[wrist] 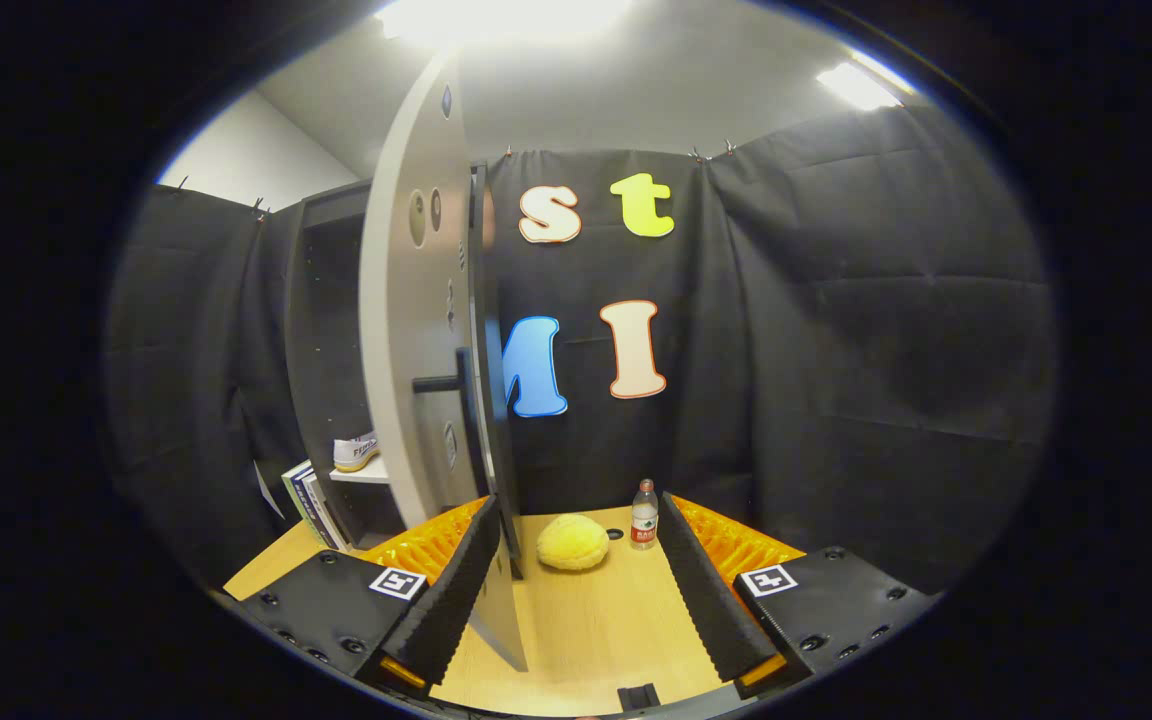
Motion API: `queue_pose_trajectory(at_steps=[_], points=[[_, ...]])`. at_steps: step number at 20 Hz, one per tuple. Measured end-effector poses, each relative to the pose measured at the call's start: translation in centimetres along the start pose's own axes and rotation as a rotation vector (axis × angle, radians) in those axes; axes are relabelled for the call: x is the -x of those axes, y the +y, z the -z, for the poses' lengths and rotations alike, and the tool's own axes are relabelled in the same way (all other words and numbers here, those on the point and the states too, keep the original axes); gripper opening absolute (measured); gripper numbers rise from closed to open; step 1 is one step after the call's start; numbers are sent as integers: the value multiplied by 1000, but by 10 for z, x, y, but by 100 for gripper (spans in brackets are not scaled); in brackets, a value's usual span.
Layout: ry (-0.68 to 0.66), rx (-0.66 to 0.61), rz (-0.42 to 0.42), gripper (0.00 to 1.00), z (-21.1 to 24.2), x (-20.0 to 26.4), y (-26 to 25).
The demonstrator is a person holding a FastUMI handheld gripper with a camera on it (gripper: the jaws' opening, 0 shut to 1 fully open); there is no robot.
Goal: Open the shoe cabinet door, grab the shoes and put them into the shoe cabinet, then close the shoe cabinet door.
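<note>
Fingers (576, 590) spread wide, gripping nothing, with the tall white cabinet door (416, 300) standing edge-on just inside the left finger, its lower edge reaching down between them. Swung open, long axis upright, black bar handle (441, 383) above. Beyond and left, white sneaker (356, 452) already resting on the dark cabinet's shelf (361, 474). Ahead on the wooden tabletop (586, 620): yellow plush ball (572, 543), small plastic bottle (644, 514). Closing push likely leftward.

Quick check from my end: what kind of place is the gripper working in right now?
Likely a staged recording booth, not a real home: black cloth walls hang around a wooden tabletop bearing a shoe cabinet, door open, a shoe inside. The gripper is open by the door's edge.
</note>
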State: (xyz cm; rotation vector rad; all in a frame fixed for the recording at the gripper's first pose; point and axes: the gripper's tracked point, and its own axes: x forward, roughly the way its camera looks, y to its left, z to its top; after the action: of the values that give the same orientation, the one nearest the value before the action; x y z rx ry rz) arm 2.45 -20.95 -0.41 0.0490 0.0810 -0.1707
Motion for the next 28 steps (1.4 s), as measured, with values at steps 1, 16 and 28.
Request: queue_pose_trajectory(at_steps=[1, 16, 28], points=[[-10, 11, -3, 98, -2, -13, 0], [-15, 27, -39, 95, -2, -53, 32], [-10, 15, -89, 94, 6, -42, 127]])
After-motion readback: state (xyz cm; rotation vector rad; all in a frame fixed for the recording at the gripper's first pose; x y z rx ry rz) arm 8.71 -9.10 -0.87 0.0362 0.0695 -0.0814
